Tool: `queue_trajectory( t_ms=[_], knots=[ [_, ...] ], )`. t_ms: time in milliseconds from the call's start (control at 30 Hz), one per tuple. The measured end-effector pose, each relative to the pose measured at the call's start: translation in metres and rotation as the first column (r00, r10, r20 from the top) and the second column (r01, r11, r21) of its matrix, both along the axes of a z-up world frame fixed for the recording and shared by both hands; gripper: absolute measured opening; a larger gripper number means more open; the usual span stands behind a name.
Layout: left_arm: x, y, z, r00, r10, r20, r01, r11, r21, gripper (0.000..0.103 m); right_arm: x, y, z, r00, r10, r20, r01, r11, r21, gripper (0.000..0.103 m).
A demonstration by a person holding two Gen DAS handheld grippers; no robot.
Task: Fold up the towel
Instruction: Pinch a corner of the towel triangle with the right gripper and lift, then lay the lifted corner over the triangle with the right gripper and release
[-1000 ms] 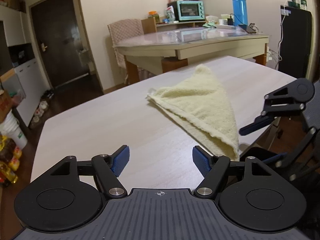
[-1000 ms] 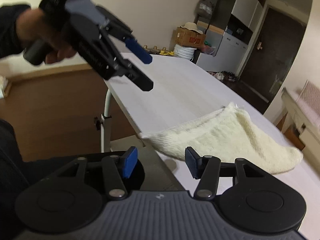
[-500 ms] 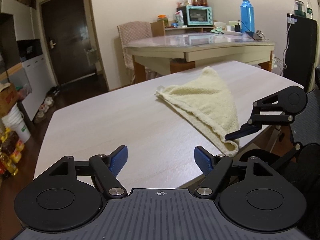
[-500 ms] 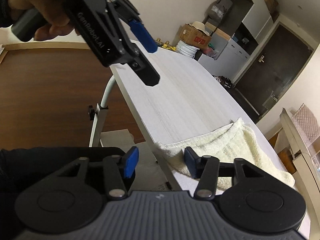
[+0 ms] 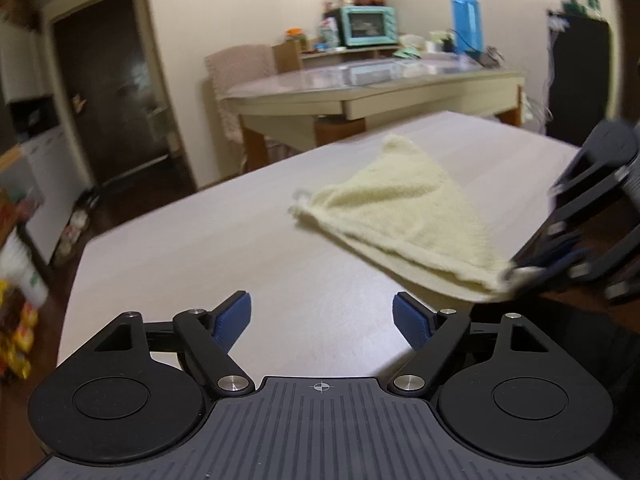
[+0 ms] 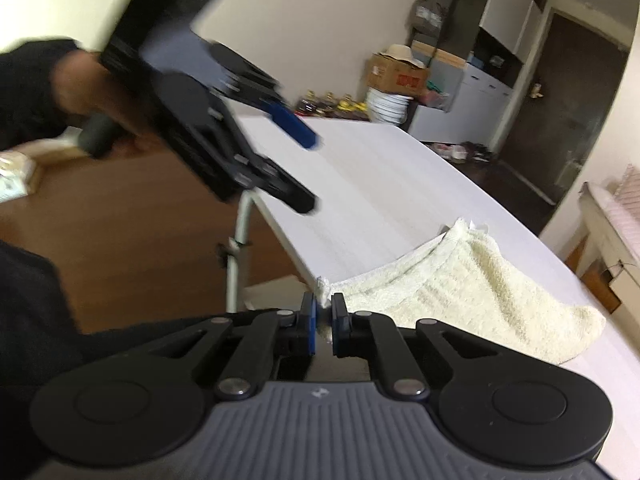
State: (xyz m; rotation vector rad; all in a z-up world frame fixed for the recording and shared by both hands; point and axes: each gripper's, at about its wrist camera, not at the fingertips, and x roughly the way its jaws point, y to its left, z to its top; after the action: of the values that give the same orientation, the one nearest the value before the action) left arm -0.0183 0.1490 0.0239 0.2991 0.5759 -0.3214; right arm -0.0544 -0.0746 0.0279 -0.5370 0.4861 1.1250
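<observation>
A pale yellow towel (image 5: 404, 216) lies folded in a triangle on the light wood table (image 5: 240, 248); it also shows in the right wrist view (image 6: 472, 292). My right gripper (image 6: 323, 312) is shut on the towel's near corner at the table's front edge; it also appears in the left wrist view (image 5: 520, 270), blurred. My left gripper (image 5: 322, 316) is open and empty above the table's near edge, left of the towel. It shows in the right wrist view (image 6: 310, 172), held in a hand.
A second table (image 5: 372, 84) with a teal oven (image 5: 370, 26) and a blue bottle (image 5: 466, 20) stands behind. A chair (image 5: 240, 64) and a dark door (image 5: 108, 92) are at the back. Boxes and stacked plates (image 6: 390, 104) sit beyond the table's far end.
My right gripper has closed on the towel's near corner; it was open half a second ago. My left gripper stays open and has shifted slightly.
</observation>
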Motion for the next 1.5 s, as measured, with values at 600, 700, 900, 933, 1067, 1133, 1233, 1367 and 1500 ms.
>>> queue_trajectory(
  t_ms=[600, 700, 900, 933, 1067, 1133, 1233, 1367, 1500],
  knots=[
    [0.113, -0.004, -0.018, 0.948, -0.27, -0.168, 0.294, 0.946, 0.137, 0.083, 0.025, -0.055, 0.046, 0.964, 0.19, -0.183, -0.148, 0.964, 0.222, 0.008],
    [0.121, -0.001, -0.019, 0.942, -0.269, -0.2, 0.295, 0.949, 0.113, 0.085, 0.053, -0.075, 0.057, 0.961, 0.17, -0.216, -0.095, 0.944, 0.317, 0.008],
    [0.136, 0.005, -0.019, 0.931, -0.26, -0.255, 0.281, 0.958, 0.052, 0.087, 0.162, -0.133, 0.056, 0.946, 0.028, -0.324, 0.14, 0.865, 0.482, 0.008],
    [0.138, 0.006, -0.019, 0.93, -0.257, -0.264, 0.277, 0.96, 0.04, 0.087, 0.186, -0.143, 0.049, 0.93, 0.006, -0.368, 0.192, 0.844, 0.5, 0.008],
    [0.144, 0.017, -0.01, 0.94, -0.229, -0.252, 0.23, 0.973, -0.024, 0.084, 0.249, -0.164, 0.008, 0.85, -0.07, -0.522, 0.355, 0.808, 0.471, 0.008],
    [0.145, 0.022, -0.004, 0.951, -0.208, -0.23, 0.205, 0.978, -0.039, 0.083, 0.276, -0.169, -0.017, 0.801, -0.12, -0.587, 0.425, 0.804, 0.416, 0.008],
    [0.144, 0.03, 0.006, 0.966, -0.178, -0.19, 0.17, 0.984, -0.055, 0.083, 0.292, -0.173, -0.041, 0.753, -0.171, -0.635, 0.479, 0.805, 0.351, 0.008],
    [0.137, 0.031, 0.015, 0.963, -0.216, -0.162, 0.203, 0.975, -0.089, 0.084, 0.301, -0.174, -0.064, 0.712, -0.193, -0.675, 0.507, 0.807, 0.303, 0.008],
    [0.126, 0.018, 0.01, 0.94, -0.296, -0.169, 0.282, 0.954, -0.103, 0.084, 0.31, -0.172, -0.078, 0.685, -0.21, -0.698, 0.52, 0.811, 0.267, 0.008]
  ],
)
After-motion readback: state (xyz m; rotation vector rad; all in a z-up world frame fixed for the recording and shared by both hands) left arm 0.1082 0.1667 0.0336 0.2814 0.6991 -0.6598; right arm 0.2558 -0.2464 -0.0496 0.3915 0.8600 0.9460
